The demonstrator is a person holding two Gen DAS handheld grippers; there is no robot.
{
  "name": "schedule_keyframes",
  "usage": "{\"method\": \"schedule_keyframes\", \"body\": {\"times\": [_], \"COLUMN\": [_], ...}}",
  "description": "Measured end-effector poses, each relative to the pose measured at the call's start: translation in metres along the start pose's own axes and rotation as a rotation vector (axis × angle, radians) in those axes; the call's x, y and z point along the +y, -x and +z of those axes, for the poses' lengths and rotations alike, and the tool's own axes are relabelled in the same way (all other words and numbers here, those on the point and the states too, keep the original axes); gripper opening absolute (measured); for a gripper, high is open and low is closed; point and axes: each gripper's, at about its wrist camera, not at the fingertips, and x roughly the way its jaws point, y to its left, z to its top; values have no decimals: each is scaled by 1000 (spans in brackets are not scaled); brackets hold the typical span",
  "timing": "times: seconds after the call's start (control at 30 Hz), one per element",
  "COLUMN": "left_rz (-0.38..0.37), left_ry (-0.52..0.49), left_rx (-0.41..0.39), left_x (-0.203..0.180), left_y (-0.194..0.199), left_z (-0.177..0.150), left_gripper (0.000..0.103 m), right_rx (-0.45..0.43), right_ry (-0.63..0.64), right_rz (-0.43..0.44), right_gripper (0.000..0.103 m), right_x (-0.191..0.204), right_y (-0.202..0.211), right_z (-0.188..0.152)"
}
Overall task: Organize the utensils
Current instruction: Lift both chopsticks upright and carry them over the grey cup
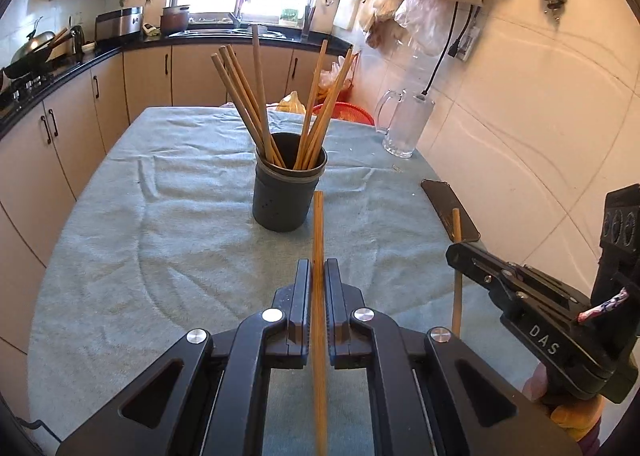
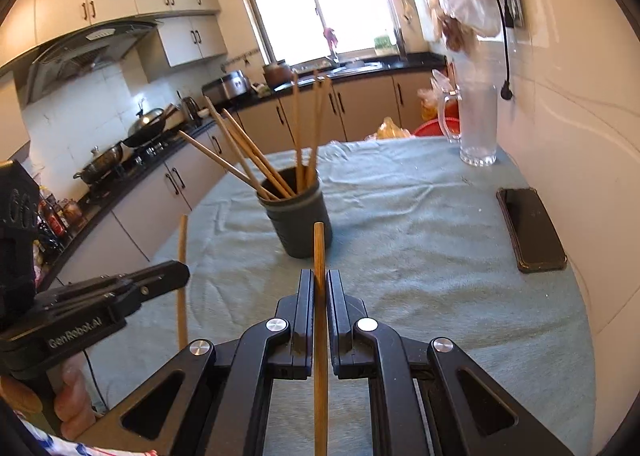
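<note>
A dark grey holder cup stands mid-table with several wooden chopsticks upright in it; it also shows in the right wrist view. My left gripper is shut on a wooden chopstick that points up, just in front of the cup. My right gripper is shut on another wooden chopstick, also near the cup. Each gripper shows in the other's view, the right gripper at the right and the left gripper at the left, each holding its stick.
The table is covered with a pale green towel. A black phone lies at the right edge by the tiled wall. A glass mug stands at the far right corner. Kitchen counters and a stove run along the left.
</note>
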Motion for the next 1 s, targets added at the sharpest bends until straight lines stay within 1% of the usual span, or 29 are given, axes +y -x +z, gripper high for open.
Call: {"method": "schedule_keyframes", "body": {"times": [0.17, 0.37, 0.7, 1.0], "left_rz": [5, 33, 68, 117], "left_ry": [5, -11, -40, -68], "left_rx": [-18, -53, -94, -106], "left_x": [-1, -6, -14, -18], "left_y": [10, 25, 46, 50], "left_z": [-4, -9, -13, -13], "left_gripper": [6, 6, 6, 6], "right_rx": [-32, -52, -87, -113], "right_ry": [14, 32, 40, 40], "right_rz": [20, 29, 24, 23], "right_gripper": [6, 6, 6, 6], "right_x": [12, 22, 28, 29], "right_y": [15, 26, 44, 52], "right_z": [-1, -5, -9, -4]}}
